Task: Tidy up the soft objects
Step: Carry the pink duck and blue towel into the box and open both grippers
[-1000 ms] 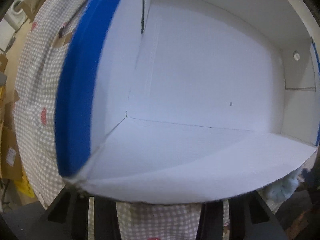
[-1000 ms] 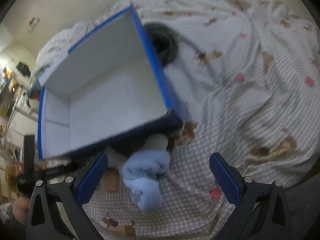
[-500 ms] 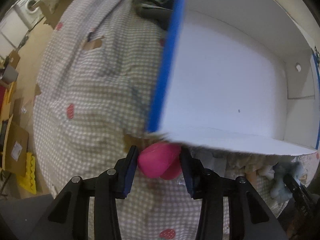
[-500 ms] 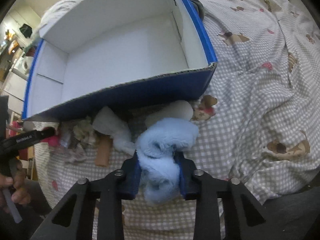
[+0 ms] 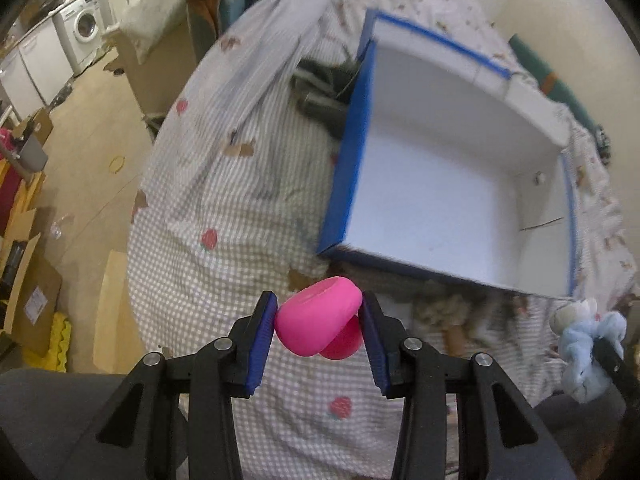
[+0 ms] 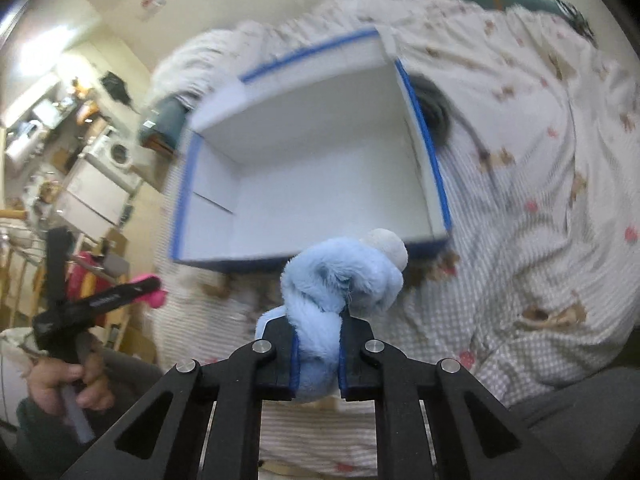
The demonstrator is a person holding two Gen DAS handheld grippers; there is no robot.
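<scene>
My left gripper (image 5: 318,320) is shut on a bright pink soft toy (image 5: 320,326), held in the air above the checked bedspread (image 5: 224,240). My right gripper (image 6: 318,340) has its jaws closing on a fluffy light-blue plush (image 6: 340,280) with a white ball end; the pads press into it. That plush (image 5: 586,348) also shows at the right edge of the left wrist view. An empty white box with blue outer walls (image 5: 348,168) lies open on the bed beyond both grippers; its white inside wall (image 6: 304,128) faces the right wrist view. The left gripper (image 6: 132,290) shows at the left there.
Several small soft things (image 5: 448,312) lie on the bedspread by the box's near wall. A dark grey garment (image 5: 324,92) lies beside the box's far corner. A hand (image 6: 68,380) holds the left tool. Floor with cardboard (image 5: 36,292) and a washing machine (image 5: 86,26) lies off the bed's edge.
Both grippers have risen away from the bed. The right one closed on the blue plush and lifted it. The left one came up from the box with the pink toy in its jaws.
</scene>
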